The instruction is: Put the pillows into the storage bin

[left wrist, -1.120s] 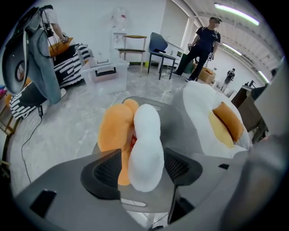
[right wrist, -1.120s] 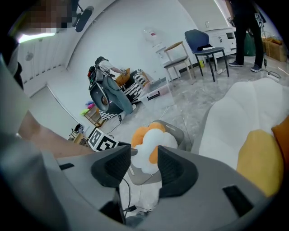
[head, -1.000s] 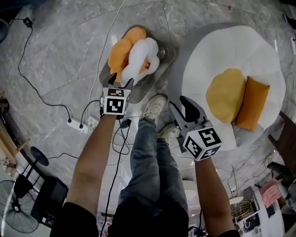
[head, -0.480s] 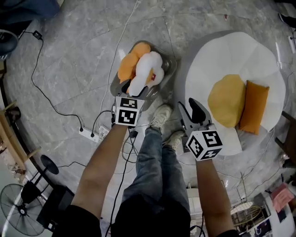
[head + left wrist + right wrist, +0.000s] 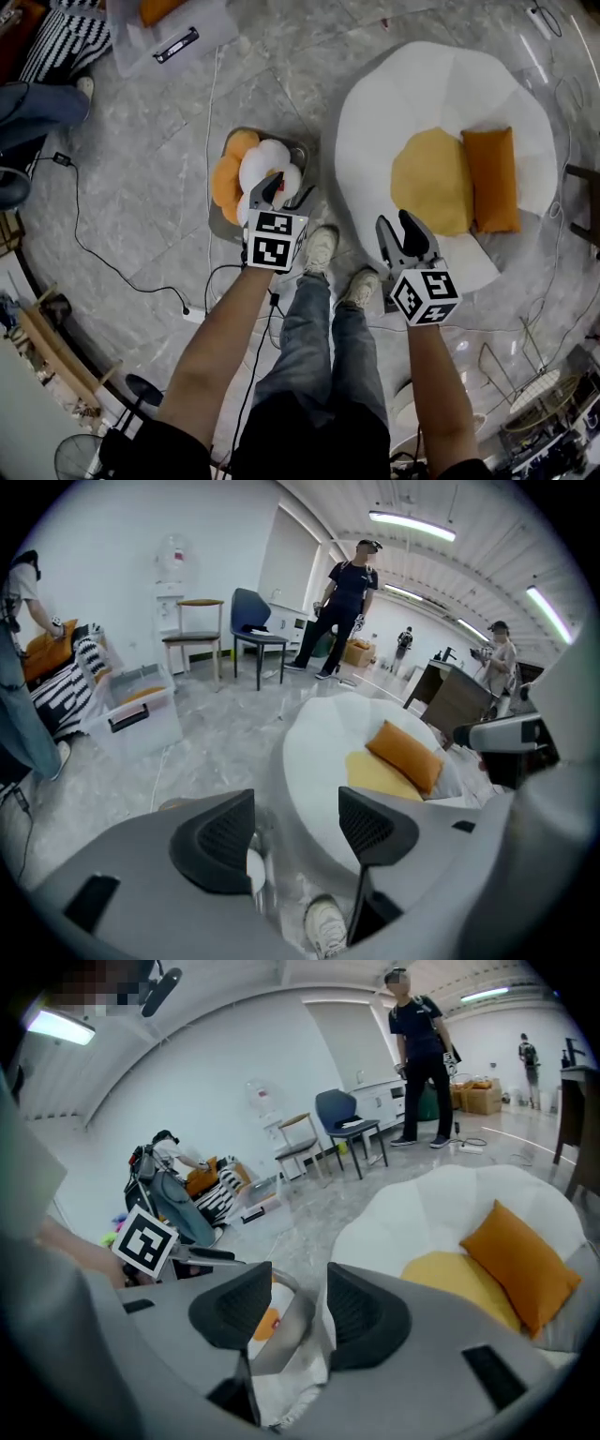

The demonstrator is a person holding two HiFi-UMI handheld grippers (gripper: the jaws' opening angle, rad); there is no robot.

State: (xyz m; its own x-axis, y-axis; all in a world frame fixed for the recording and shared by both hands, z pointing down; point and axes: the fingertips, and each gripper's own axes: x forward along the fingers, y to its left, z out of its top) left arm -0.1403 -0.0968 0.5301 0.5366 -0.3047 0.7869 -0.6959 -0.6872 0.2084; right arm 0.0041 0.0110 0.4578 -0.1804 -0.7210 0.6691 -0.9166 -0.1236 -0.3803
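Around: a black cable (image 5: 103,272) snakes over the grey floor to a power strip (image 5: 194,314) left of the person's legs. Two chairs (image 5: 253,630) stand by the far wall.
In the way: the person's two shoes (image 5: 319,248) stand between the storage bin (image 5: 302,155) and the white beanbag (image 5: 422,94), which lie just beside each other.
Pillows, counted: four that can be told apart.
In the bin: an orange pillow (image 5: 226,180) and a white pillow (image 5: 265,161), heaped above the rim.
On the beanbag: a round yellow pillow (image 5: 429,181) and a rectangular orange pillow (image 5: 490,178), touching side by side.
Bins, counted: two (the second, a lidded clear box (image 5: 211,23), sits well apart at the far left, something orange inside).
Left gripper (image 5: 295,808): over the bin's near edge, jaws wide apart and just closing slightly, nothing between them.
Right gripper (image 5: 298,1274): over the beanbag's near edge, jaws parted, holding nothing.
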